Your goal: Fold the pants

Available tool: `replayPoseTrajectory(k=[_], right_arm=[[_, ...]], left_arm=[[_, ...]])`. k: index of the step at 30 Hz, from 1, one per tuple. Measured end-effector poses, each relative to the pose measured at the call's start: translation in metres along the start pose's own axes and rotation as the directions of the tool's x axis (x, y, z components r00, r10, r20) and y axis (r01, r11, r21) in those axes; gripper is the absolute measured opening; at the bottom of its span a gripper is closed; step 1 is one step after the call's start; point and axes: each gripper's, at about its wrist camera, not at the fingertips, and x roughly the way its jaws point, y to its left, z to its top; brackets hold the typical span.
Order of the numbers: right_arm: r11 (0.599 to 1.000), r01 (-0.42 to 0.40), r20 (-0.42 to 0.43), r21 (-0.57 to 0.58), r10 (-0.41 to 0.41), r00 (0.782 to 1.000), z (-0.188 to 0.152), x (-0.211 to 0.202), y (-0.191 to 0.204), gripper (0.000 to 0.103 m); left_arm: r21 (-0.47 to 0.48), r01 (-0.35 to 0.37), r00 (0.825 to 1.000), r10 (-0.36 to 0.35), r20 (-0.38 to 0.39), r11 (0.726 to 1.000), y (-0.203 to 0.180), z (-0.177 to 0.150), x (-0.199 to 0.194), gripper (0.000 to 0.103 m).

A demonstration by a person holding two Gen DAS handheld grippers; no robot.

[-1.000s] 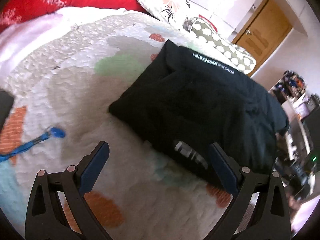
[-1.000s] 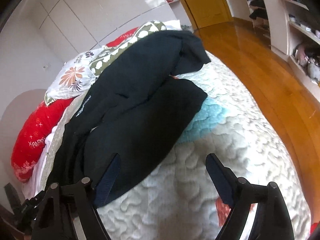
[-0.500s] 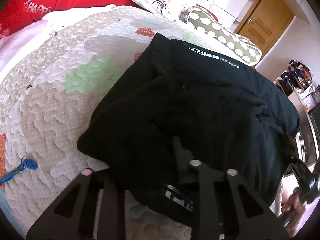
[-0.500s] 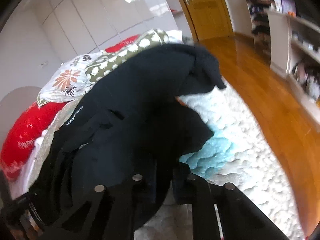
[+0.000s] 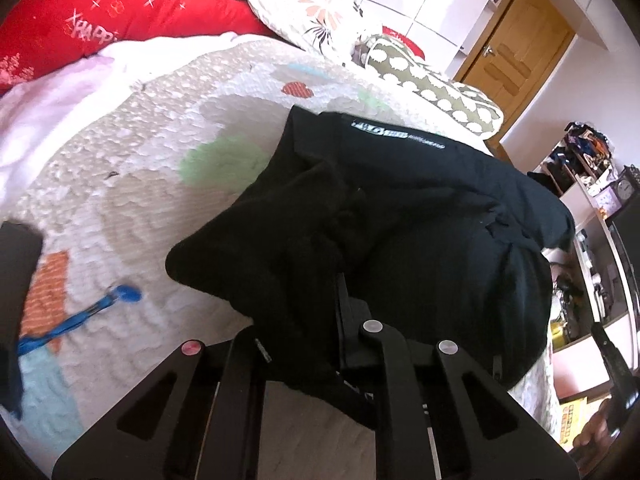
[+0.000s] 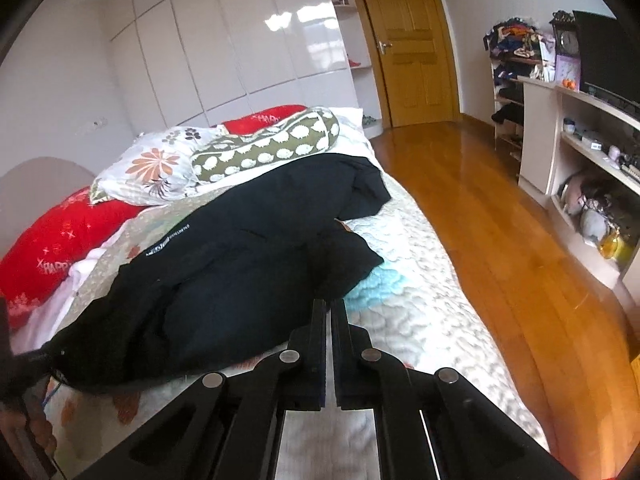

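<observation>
Left wrist view: left claw closing, clenched on black pants atop quilted bed; blue cord nearby. Right claw clamped on pants hem; 3 pillows beyond.

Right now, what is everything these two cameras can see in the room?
pants: one, black, spread on the quilt
quilt: one, pale with coloured patches, covering the bed
pillows: red, flowered, olive with white spots, at the head
blue cord: one, on the quilt's near side
door: one, wooden, far wall
shelves: cream, cluttered, along the wooden floor
left tongs: black, closing on the pants' edge
right tongs: black, shut on the pants' edge
</observation>
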Motion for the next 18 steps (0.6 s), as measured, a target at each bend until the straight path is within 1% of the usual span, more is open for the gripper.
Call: replayPoseTrajectory(k=[5, 8, 13, 15, 18], right_arm=[[1.000, -0.010, -0.001, -0.022, 0.010, 1.000, -0.018, -0.034, -0.001, 0.002], [1.000, -0.012, -0.014, -0.029, 0.012, 1.000, -0.032, -0.047, -0.004, 0.002], [0.999, -0.010, -0.056, -0.031, 0.009, 0.998, -0.059, -0.058, -0.013, 0.002], [1.000, -0.005, -0.074, -0.026, 0.003, 0.997, -0.066, -0.058, -0.017, 0.002], [1.000, 0.006, -0.112, -0.023, -0.009, 0.994, -0.078, -0.055, -0.026, 0.002]], left_arm=[[0.000, -0.016, 1.000, 0.016, 0.017, 1.000, 0.019, -0.015, -0.031, 0.010], [-0.014, -0.031, 0.999, 0.031, 0.013, 0.999, 0.032, -0.023, -0.040, 0.010], [-0.040, -0.060, 0.998, 0.059, -0.027, 0.997, 0.050, -0.042, -0.035, 0.010], [-0.038, -0.074, 0.996, 0.072, -0.046, 0.997, 0.052, -0.049, -0.029, 0.010], [-0.040, -0.085, 0.995, 0.083, -0.051, 0.996, 0.052, -0.056, -0.027, 0.010]])
